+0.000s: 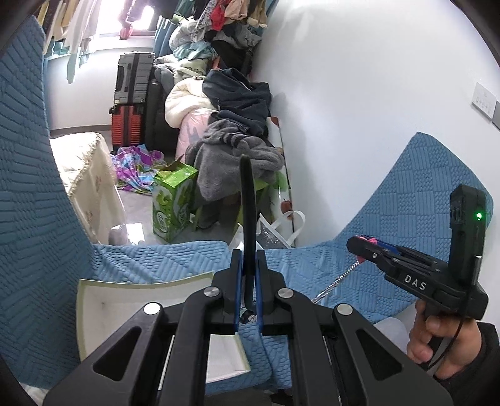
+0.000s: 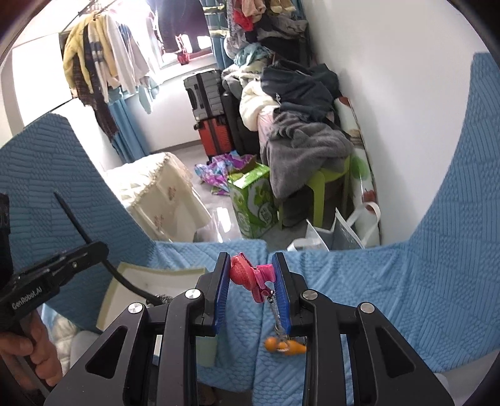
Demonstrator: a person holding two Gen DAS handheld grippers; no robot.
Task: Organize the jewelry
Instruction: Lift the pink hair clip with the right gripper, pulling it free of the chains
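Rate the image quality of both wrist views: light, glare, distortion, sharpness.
Left wrist view: the window is blown out white, strong fisheye bends the blue sofa cover, dark vignette at the corners, foreground left claw sharp. Right wrist view: same backlit glare at the window, curved edges, the pink clip and right claw crisp.

Open blue quilted seat [image 2: 359,281] lies ahead of both grippers. A white open box [image 1: 93,299] blocks the left side. Blue cushions [image 1: 28,187] wall both sides; beyond the front edge, bags [image 2: 340,234] and a green carton [image 2: 254,200] crowd the floor.
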